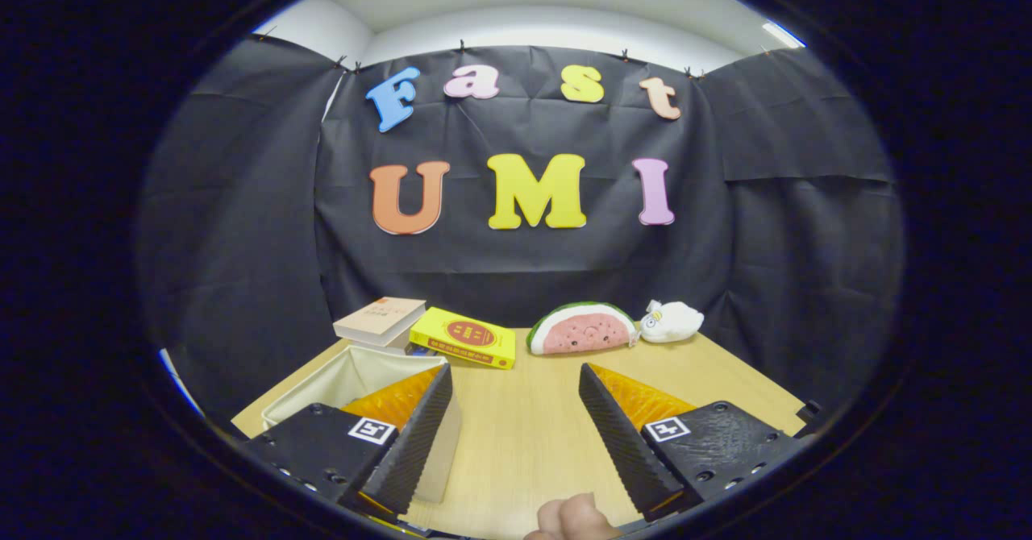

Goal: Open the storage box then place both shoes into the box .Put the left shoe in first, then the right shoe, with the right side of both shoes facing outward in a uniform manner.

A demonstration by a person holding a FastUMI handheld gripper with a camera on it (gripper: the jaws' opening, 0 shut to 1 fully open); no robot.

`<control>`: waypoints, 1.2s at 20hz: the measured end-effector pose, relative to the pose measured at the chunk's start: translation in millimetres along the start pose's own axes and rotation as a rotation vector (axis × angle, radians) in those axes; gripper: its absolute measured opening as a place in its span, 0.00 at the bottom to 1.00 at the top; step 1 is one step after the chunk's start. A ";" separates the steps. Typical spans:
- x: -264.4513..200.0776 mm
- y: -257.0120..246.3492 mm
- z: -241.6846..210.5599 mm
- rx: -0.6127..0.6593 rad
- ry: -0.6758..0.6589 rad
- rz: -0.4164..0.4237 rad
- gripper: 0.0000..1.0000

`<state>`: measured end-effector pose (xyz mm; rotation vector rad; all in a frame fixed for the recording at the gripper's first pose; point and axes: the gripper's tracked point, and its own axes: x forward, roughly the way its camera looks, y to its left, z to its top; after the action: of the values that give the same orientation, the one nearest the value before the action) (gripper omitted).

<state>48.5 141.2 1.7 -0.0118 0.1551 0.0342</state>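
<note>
Fingertip (pixel 574 516) of a hand seen nearest, at 6 o'clock; gripper (pixel 516 395) spread apart, nothing held, over bare bench (pixel 524 435). Storage box (pixel 355 375) lies at 10 o'clock, partly behind left finger. Risk judged: rim snagged, box shoved

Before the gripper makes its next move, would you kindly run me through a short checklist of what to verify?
1. Gripper fingers open, nothing between them: ok.
2. Storage box located, behind the left finger: ok.
3. Box open: looks open at the top, part hidden by the finger: cannot tell.
4. Shoes located: not ok, none found on the table.
5. Books, watermelon toy and white plush lie beyond the fingers, clear of them: ok.
</note>
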 end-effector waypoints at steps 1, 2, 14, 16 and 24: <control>-8.8 -7.6 6.9 -0.003 -0.036 -0.012 0.96; -17.4 -13.9 11.7 -0.006 -0.067 -0.024 0.96; -51.5 -37.7 12.4 0.013 -0.168 -0.041 0.96; -49.9 -35.5 7.0 -0.008 -0.168 -0.042 0.96; -53.4 -38.2 6.0 -0.015 -0.167 -0.044 0.96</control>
<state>-1.9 101.4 16.1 -0.0274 -0.0123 -0.0072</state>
